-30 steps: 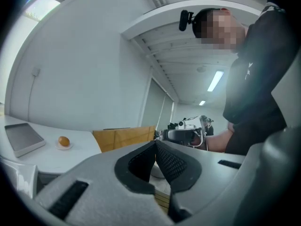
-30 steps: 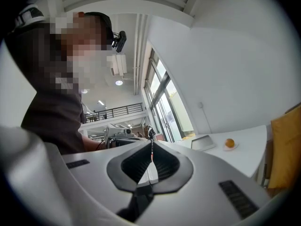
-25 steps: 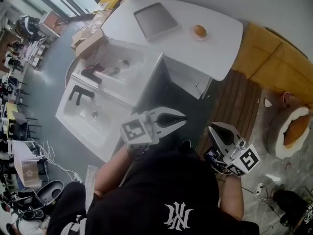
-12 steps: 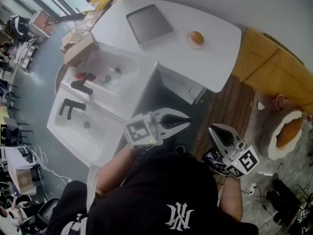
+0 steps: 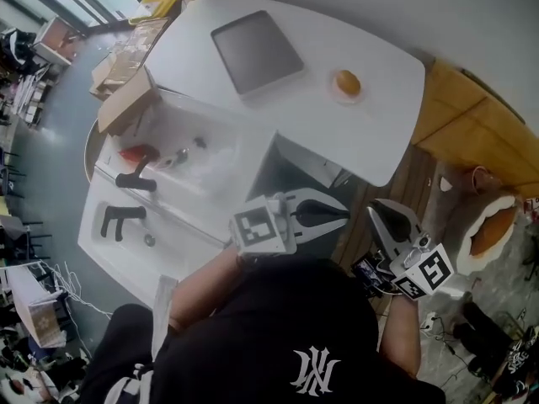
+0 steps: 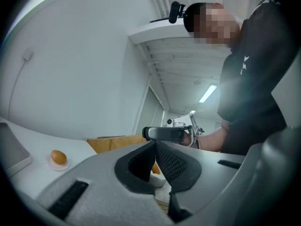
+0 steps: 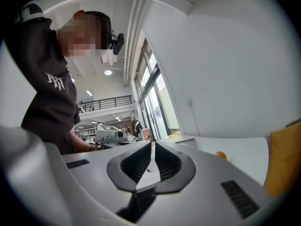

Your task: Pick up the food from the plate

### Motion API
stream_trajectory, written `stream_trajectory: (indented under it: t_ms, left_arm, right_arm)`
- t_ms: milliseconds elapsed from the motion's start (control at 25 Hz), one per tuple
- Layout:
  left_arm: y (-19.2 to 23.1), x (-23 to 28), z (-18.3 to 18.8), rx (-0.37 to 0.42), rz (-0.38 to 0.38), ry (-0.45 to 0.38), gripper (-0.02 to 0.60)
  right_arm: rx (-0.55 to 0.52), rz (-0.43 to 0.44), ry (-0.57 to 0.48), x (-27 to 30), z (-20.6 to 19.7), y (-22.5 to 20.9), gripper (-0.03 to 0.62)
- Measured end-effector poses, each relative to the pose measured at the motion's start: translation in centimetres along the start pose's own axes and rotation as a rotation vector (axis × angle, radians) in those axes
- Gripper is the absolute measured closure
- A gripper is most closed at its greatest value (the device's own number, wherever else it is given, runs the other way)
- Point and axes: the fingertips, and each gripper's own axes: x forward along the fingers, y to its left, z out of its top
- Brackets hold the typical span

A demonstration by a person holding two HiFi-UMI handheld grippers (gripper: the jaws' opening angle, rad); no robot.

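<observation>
On the white round-cornered table (image 5: 370, 124), 1 flat grey square tray (image 5: 257, 50) is seen at upper left. To its right, well apart, 1 small white round plate (image 5: 334, 93) is set toward the table's right end, w/ 1 orange-brown oval piece of food (image 5: 347, 82) resting on it. The food is untouched, not yet picked up.

The left hand-held gripper (image 5: 345, 215) is held off the table, below its near edge in head view. Its jaws are closed together, tips meeting, nothing between them. It is pointed to the right across the pic, so the food lies ahead and off to its left. In left gripper view the food is seen low at left, long axis approx. side to side.

The right hand-held gripper (image 5: 377, 209) is held near the left one, also short of the table. Its jaws are pressed together and empty. It is aimed up-left toward the table, and the food shows as a small orange spot right of its jaws.

Judged: neither gripper is clearly nearer, and both are well apart from the plate. Jaws must be opened and one gripper brought over the table before any grasp.

Count: 2 grippers, 1 plate, 1 food item, 1 tray.
</observation>
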Motion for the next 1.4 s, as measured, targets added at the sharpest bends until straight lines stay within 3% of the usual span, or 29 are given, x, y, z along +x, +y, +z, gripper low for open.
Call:
stream_trajectory:
  t_ms: [200,560,880,1120,1400]
  left_arm:
    - [4.8,-0.5,0.9,-0.012,-0.037,0.003,0.575]
    - [12.1,1.2,-0.4,-0.053,-0.006,0.049,0.575]
    - [19.0,7.2,-0.2,-0.116,0.109,0.093,0.575]
    - [25.6,11.4,-0.1,-0.144,0.201,0.107,0.575]
    - [30.4,12.4,-0.3,-0.156,0.319,0.14,0.575]
  right_arm:
    - [-0.001,-0.047,-0.002,3.0,1.2,-2.8,0.589]
    - [0.011,-0.067,0.031,5.0,0.3,-9.0,0.589]
    - [0.047,0.024,0.044,5.2,1.9,-18.3,0.585]
    - [0.036,0.175,0.066,6.5,3.0,-24.2,0.499]
    - [0.028,0.241,0.107,9.1,1.9,-29.9,0.373]
